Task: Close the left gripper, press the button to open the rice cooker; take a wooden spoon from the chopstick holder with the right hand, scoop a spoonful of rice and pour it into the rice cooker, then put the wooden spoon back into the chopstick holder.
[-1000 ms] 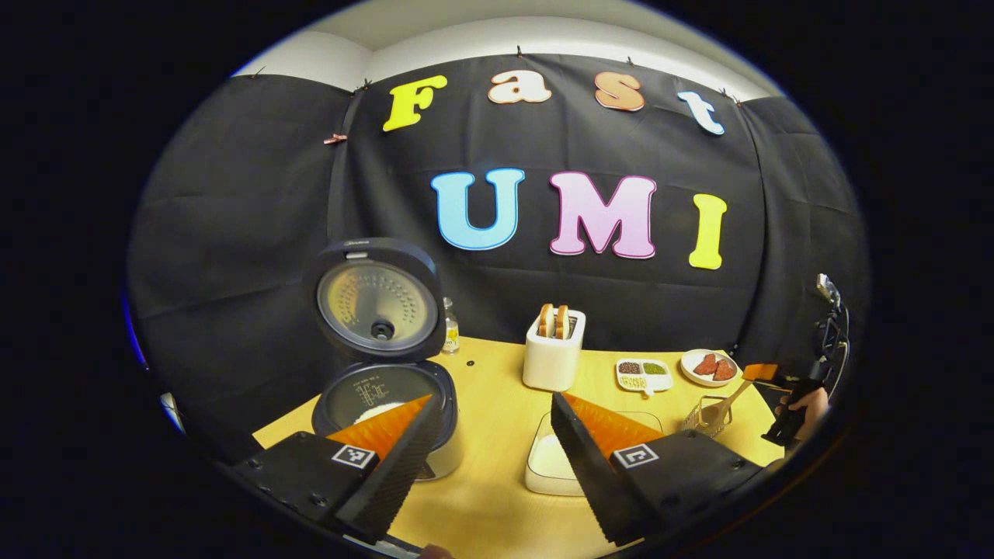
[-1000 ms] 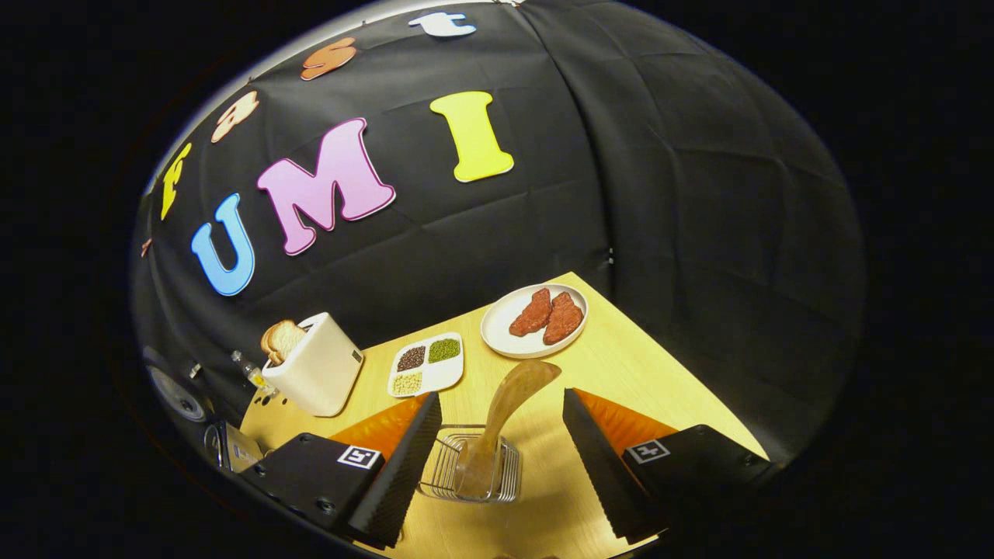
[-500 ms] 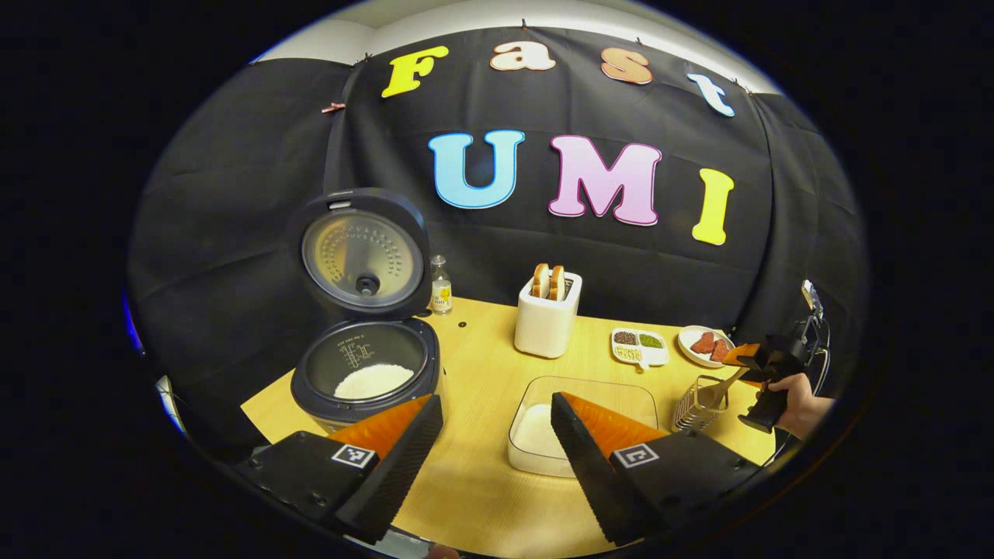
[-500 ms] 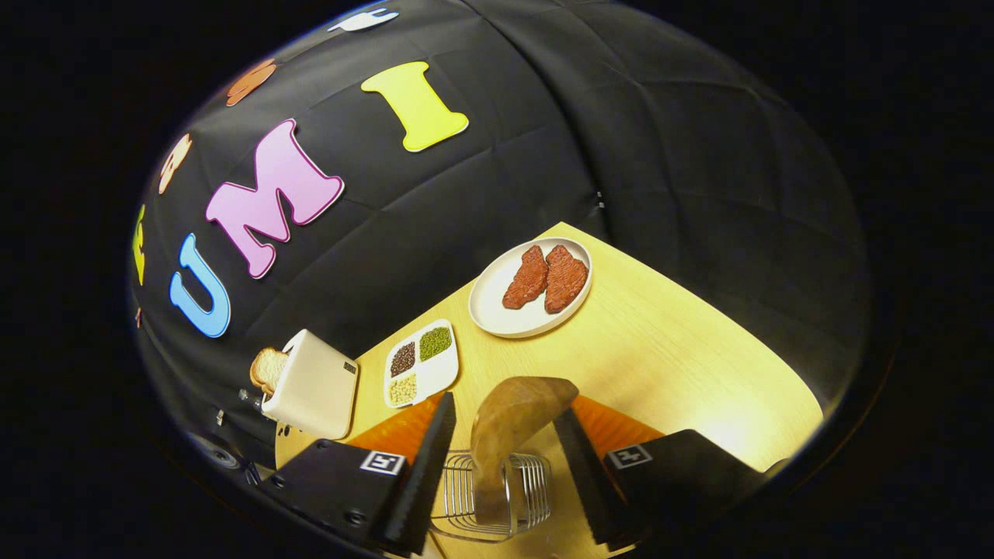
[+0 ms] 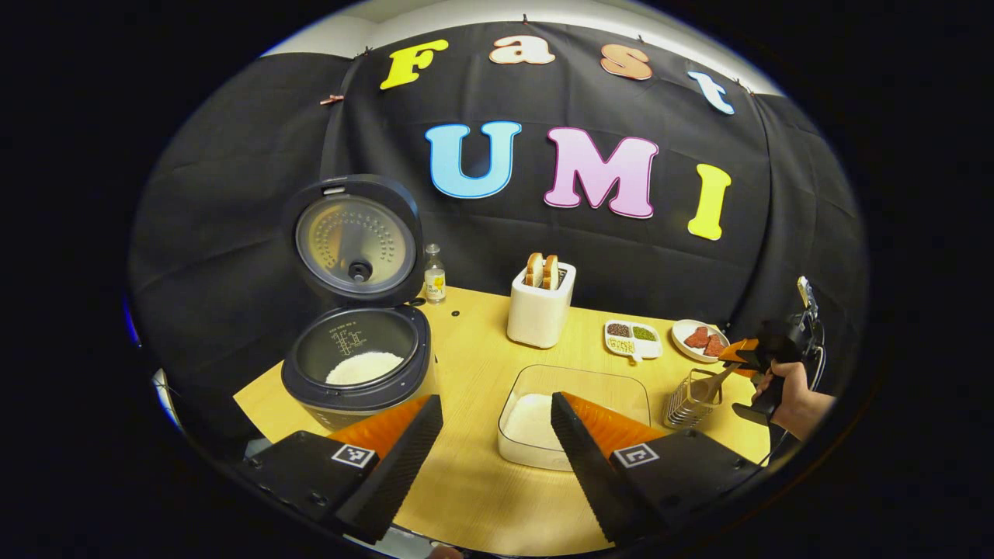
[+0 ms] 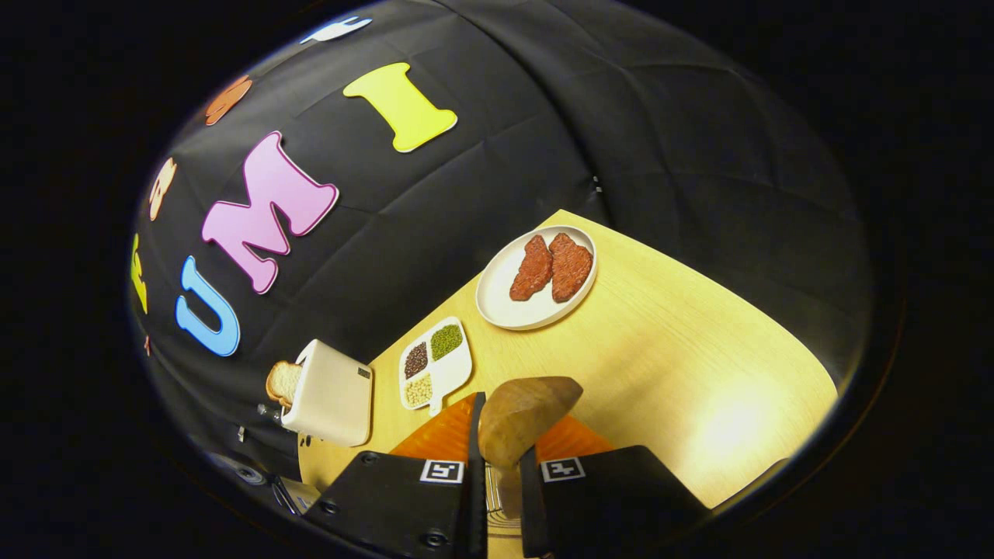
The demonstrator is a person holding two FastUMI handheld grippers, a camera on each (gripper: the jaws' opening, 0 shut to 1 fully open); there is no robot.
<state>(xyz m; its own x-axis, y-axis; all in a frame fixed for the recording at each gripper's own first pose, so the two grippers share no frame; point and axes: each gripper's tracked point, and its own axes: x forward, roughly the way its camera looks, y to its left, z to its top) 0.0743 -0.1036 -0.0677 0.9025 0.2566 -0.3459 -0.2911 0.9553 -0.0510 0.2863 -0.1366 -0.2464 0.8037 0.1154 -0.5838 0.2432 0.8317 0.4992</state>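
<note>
- Right gripper [image 6: 501, 497] is clamped narrow on the spoon [image 6: 522, 417], both fingers pinching the handle, bowl sticking up at 12 o'clock.
- In the left gripper view the spoon stands in the holder [image 5: 688, 397] at 4 o'clock.
- Left gripper [image 5: 497, 450] gapes wide, holding nothing.
- Cooker [image 5: 353, 365] at 9 o'clock, lid up, rice inside.

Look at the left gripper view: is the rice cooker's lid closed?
No. The rice cooker's lid stands raised behind the pot, and white rice shows inside the open bowl.
</note>
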